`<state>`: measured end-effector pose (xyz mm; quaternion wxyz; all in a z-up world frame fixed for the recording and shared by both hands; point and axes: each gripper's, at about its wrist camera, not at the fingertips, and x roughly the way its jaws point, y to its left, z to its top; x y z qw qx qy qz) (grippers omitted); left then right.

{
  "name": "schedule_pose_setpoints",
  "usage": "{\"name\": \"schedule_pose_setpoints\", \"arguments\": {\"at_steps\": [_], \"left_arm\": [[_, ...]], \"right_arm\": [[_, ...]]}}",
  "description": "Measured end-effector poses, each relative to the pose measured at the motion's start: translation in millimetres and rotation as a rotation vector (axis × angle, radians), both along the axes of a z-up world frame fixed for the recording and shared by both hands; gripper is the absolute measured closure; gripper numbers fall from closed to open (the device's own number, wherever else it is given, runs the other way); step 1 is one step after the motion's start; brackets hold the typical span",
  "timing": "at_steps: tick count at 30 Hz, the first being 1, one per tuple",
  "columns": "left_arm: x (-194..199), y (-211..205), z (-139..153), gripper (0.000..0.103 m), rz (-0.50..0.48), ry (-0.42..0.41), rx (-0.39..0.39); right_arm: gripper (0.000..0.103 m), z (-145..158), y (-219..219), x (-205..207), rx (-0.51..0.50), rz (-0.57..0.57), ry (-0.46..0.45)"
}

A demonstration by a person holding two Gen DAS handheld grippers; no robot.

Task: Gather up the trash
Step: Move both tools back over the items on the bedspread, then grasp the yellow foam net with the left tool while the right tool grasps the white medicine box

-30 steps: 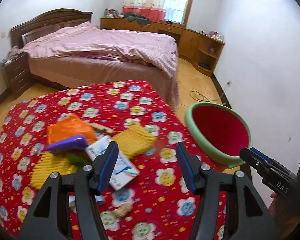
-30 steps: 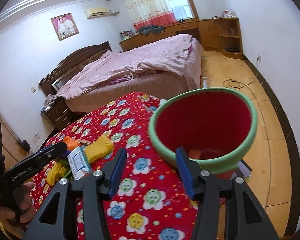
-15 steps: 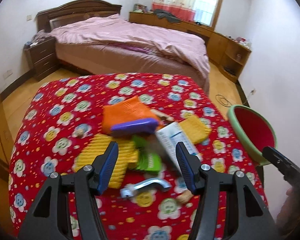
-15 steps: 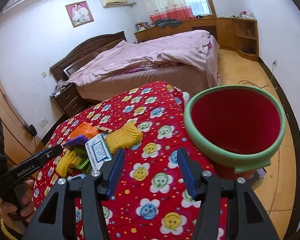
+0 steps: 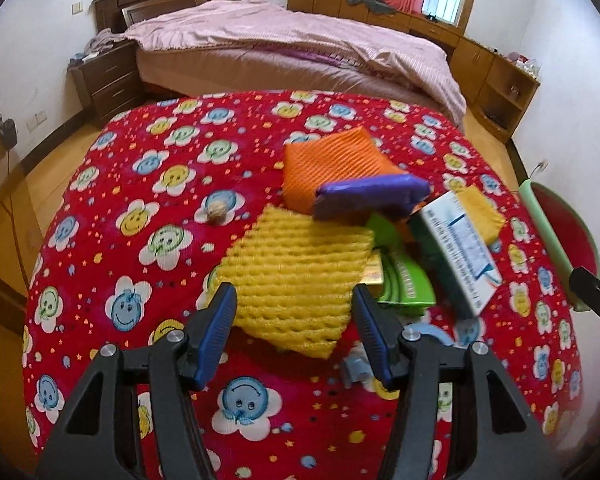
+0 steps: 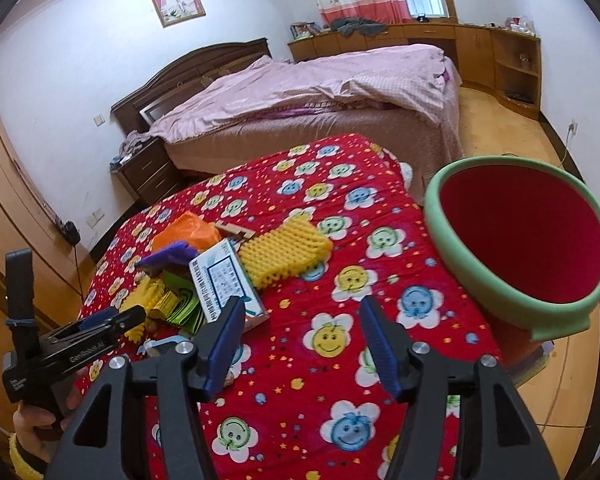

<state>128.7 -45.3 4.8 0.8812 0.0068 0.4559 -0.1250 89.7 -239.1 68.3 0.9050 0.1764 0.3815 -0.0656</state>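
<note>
A heap of trash lies on the table's red flowered cloth [image 5: 148, 184]: a large yellow foam net [image 5: 296, 272], an orange foam net [image 5: 332, 164], a purple packet [image 5: 372, 194], green wrappers [image 5: 404, 280], a white and green box [image 5: 456, 248] and a smaller yellow net [image 6: 284, 252]. My left gripper [image 5: 294, 334] stands open just above the near edge of the large yellow net, which shows between its fingers. My right gripper [image 6: 302, 346] hovers over bare cloth right of the box [image 6: 224, 280], its jaws opening with nothing between them. The red bin with a green rim [image 6: 520, 248] stands off the table's right edge.
A small nut-like scrap [image 5: 216, 214] lies left of the heap, a pale blue piece [image 5: 356, 364] near my left gripper's right finger. A pink-covered bed [image 6: 320, 96] stands beyond the table, with a nightstand [image 5: 104, 84] and wooden cabinets [image 6: 480, 52] along the walls.
My left gripper has swung left from the bin side and come down over the heap, closing in on the large yellow net. The right gripper has shifted left off the bin, its jaws a little wider.
</note>
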Motion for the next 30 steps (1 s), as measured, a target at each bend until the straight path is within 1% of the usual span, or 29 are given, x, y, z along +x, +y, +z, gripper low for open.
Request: {"name": "schedule_pose_setpoints", "arguments": {"at_steps": [3,7,11,13,14,19,21,30], "left_arm": [[2,3,-5,0.043,0.008,-0.003,0.009],[4,4,-8,0.043,0.007,-0.006,0.009],[5,8,-10,0.043,0.014,-0.01,-0.007],[5,11,-9,0.047,0.017,-0.012,-0.019],[5,12,-9,0.051,0.019,-0.012,-0.018],[7,20,-10,0.063,0.03,-0.005,-0.031],[8,24,-10,0.07,0.04,-0.004,-0.038],[6,35,-5,0.077,0.077,0.005,-0.092]], "right_arm": [[0.038,-5,7,7,0.0,0.02,0.018],[0.034,-13,14,16,0.003,0.051,0.044],[0.033,-22,24,26,-0.004,0.092,0.072],[0.033,-26,30,31,-0.01,0.111,0.086],[0.033,-28,32,34,-0.011,0.121,0.092],[0.031,-36,43,46,-0.018,0.161,0.117],[0.031,-40,47,51,-0.023,0.175,0.128],[0.031,-53,60,67,-0.034,0.21,0.157]]}}
